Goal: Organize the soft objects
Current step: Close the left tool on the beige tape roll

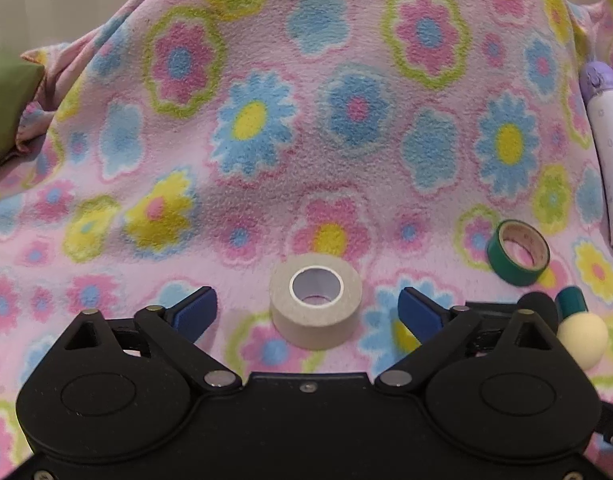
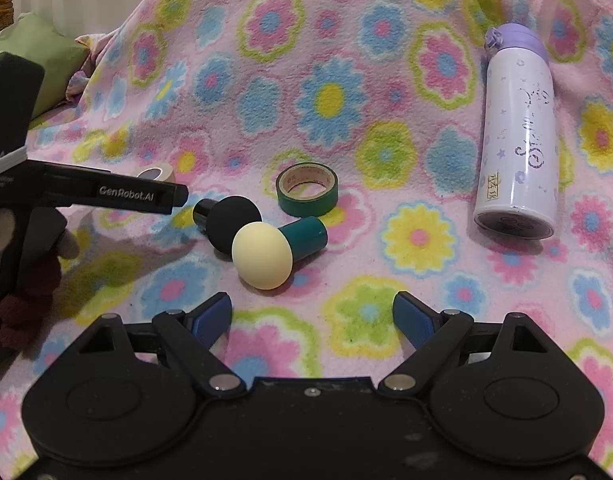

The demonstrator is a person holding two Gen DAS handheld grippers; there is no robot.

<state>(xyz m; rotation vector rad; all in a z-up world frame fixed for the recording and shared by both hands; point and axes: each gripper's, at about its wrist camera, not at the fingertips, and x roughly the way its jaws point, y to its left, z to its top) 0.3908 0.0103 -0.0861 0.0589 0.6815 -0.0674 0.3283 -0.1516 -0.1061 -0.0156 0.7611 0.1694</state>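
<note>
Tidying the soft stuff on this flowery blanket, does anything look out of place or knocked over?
Yes. The white metal bottle with a purple lid lies on its side on the pink floral fleece blanket, not upright. It and the two tape rolls, green and beige, are hard items among sponges.

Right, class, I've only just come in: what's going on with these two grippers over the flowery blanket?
A person is tidying small items on a flowered blanket with two handheld grippers. The left gripper has its jaws open either side of a beige tape roll, not gripping it. The right gripper is open and empty, just short of two makeup sponges. A green tape roll and a purple bottle lie untouched.
</note>
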